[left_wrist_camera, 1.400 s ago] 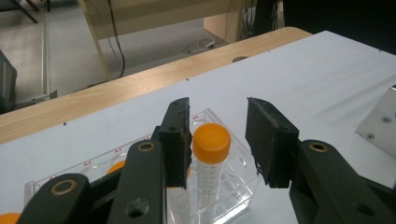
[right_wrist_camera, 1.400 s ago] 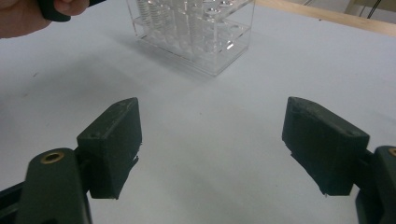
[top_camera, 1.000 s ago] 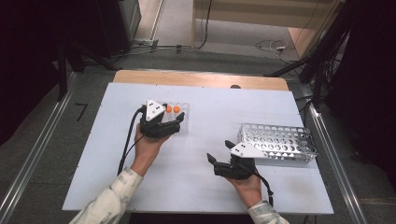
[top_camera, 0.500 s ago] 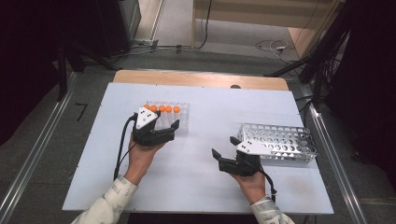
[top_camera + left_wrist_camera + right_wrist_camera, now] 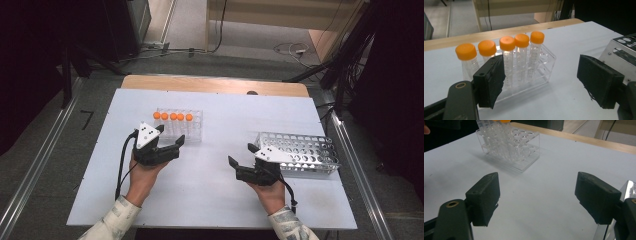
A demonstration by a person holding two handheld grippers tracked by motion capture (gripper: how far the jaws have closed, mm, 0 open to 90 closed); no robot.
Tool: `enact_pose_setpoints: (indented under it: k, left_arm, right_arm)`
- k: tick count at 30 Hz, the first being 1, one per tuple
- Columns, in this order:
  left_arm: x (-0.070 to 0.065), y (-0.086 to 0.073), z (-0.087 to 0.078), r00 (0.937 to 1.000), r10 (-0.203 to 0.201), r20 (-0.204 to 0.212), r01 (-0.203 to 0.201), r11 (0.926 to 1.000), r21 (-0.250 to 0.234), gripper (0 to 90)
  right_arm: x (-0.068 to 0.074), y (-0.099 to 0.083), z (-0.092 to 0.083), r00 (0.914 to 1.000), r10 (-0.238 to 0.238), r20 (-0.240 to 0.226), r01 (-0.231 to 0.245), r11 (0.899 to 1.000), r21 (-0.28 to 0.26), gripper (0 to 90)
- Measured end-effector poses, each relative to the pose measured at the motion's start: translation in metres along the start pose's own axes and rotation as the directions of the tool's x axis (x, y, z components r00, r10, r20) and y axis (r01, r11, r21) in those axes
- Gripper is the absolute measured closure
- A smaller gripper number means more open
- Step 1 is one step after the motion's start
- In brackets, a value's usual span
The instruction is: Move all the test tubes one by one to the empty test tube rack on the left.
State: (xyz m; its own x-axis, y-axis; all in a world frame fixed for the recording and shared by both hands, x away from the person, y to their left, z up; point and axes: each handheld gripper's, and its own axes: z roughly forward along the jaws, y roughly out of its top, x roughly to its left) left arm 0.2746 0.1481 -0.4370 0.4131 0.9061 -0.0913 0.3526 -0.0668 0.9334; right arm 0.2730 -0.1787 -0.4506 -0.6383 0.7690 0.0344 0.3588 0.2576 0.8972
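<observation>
A clear plastic rack (image 5: 192, 131) stands at the table's left middle with several orange-capped tubes (image 5: 172, 116) upright in its back row. My left gripper (image 5: 171, 134) hovers just in front of it. Its jaws have just been opening and stand open with nothing between them. In the left gripper view the tubes (image 5: 507, 43) and the clear rack (image 5: 546, 60) sit just beyond the left gripper (image 5: 541, 82). My right gripper (image 5: 240, 154) is open and empty beside the metal rack (image 5: 300, 152). In the right gripper view the right gripper (image 5: 536, 197) faces bare table, with the clear rack (image 5: 524, 152) farther off.
The white table top (image 5: 225, 195) has a wooden strip (image 5: 215, 84) along its far edge. The perforated metal rack sits at the right, and its corner (image 5: 630, 188) shows beside the right jaw. Dark equipment and cables lie on the floor behind.
My left gripper has drawn back from the clear rack toward the person, uncovering the whole row of orange caps. The right gripper has barely shifted.
</observation>
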Motion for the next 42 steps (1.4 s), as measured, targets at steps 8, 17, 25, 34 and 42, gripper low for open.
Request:
enact_pose_setpoints:
  k: [8, 17, 25, 34, 42]
  left_arm:
    - [0.001, -0.008, -0.008, 0.9999, -0.011, -0.009, 0.011, 0.9999, 0.003, 20.8]
    - [-0.005, -0.015, -0.018, 0.9999, -0.012, -0.003, 0.012, 0.9999, 0.004, 18.5]
    - [-0.006, -0.020, -0.025, 0.9998, -0.019, 0.008, 0.019, 0.9998, 0.004, 18.3]
    - [-0.004, -0.024, -0.035, 0.9998, -0.021, -0.006, 0.021, 0.9998, -0.003, 16.7]
    - [0.004, -0.033, -0.041, 0.9980, 0.008, -0.063, -0.008, 1.0000, -0.001, 16.8]
  right_arm:
    - [-0.006, 0.001, 0.002, 1.0000, 0.009, 0.004, -0.009, 1.000, -0.001, 18.7]
    - [-0.013, 0.003, -0.005, 0.9995, 0.027, 0.018, -0.027, 1.000, -0.011, 18.7]
    - [-0.019, 0.004, -0.016, 0.9983, 0.046, 0.036, -0.045, 0.999, -0.023, 18.6]
    - [-0.026, 0.002, -0.029, 0.9972, 0.050, 0.055, -0.047, 0.998, -0.040, 18.4]
    - [-0.037, -0.003, -0.040, 0.9942, 0.057, 0.091, -0.053, 0.998, -0.044, 17.9]
